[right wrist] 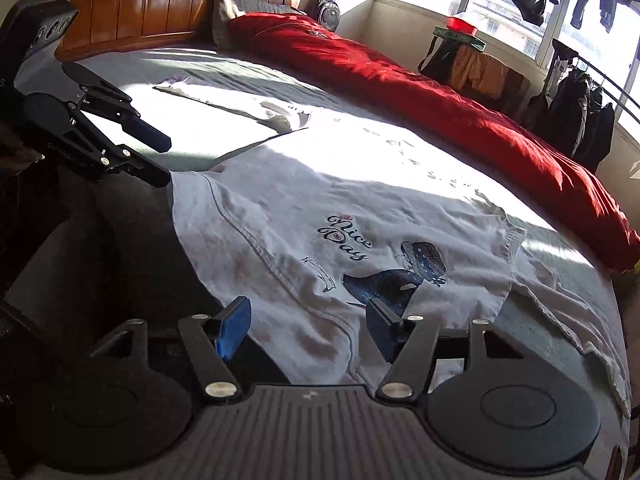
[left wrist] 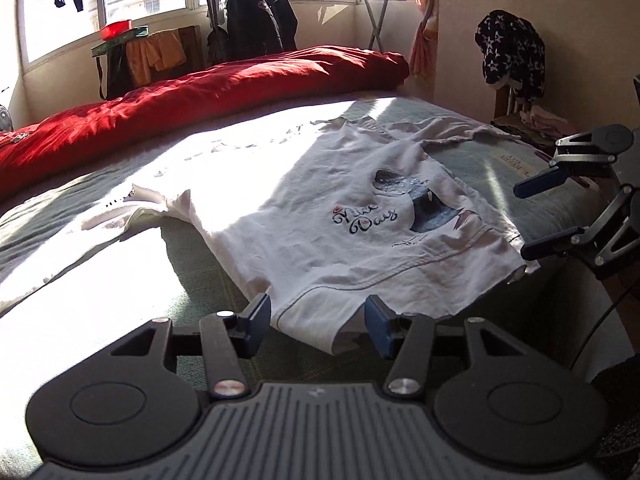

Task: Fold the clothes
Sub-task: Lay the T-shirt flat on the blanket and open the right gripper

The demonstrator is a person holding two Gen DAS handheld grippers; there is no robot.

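Both grippers tilt down over the near bed [left wrist: 192, 264] edge. Left gripper [left wrist: 316, 322] and right gripper [right wrist: 308, 326] released, jaws straddling the white T-shirt's [left wrist: 320, 216] hem corners.

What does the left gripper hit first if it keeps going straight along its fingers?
Most likely the white T-shirt: its near hem corner already lies between the open fingers of the left gripper, spread over the bed. Depth is hard to judge; the fingers may pass just above the hem before meeting cloth.

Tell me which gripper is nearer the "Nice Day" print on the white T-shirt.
Right. The right gripper sits at the hem just below the print; the left gripper is at the hem's far corner.
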